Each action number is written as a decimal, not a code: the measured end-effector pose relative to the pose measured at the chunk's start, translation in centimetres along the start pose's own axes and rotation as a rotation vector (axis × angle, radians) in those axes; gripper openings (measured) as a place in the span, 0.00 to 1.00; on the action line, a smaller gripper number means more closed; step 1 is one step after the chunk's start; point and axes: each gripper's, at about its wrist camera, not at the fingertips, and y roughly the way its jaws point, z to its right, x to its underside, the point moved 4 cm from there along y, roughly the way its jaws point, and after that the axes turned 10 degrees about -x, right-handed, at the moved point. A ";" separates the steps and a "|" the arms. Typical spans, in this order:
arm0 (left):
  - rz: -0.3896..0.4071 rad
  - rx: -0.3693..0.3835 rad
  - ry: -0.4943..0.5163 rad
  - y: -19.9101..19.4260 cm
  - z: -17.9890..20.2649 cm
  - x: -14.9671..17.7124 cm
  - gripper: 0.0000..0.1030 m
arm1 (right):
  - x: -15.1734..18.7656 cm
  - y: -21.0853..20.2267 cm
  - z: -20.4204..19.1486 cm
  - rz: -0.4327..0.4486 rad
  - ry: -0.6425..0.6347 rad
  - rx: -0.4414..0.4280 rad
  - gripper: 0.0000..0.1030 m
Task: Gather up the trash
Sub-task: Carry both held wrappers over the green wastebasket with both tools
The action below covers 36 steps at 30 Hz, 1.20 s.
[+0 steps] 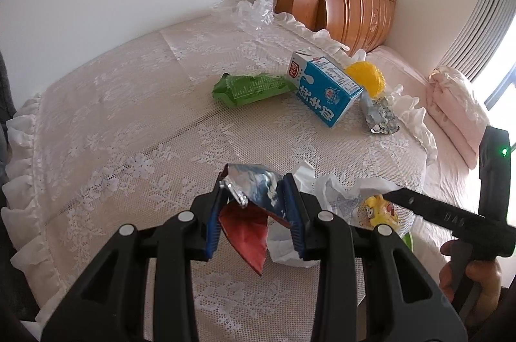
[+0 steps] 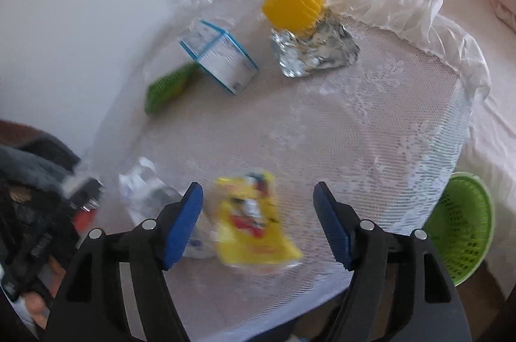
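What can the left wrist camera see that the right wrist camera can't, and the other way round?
Only the left view shows the left tongs shut on a red and silver wrapper, plus pink bedding. Only the right view shows the green basket beside the table and the open right tongs. Both show the milk carton, yellow ball, green wrapper and yellow packet.
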 end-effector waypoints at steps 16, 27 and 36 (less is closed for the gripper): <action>0.027 -0.005 0.003 -1.8 0.1 -0.3 0.33 | 2.0 1.2 -2.6 -0.064 -0.216 0.087 0.12; 0.063 0.119 0.162 -5.5 8.7 -0.2 0.33 | 2.3 -12.1 2.8 0.175 -0.074 0.082 0.12; 0.055 0.377 0.440 -8.8 25.3 3.5 0.33 | 9.0 -26.1 12.1 0.348 0.090 0.322 0.12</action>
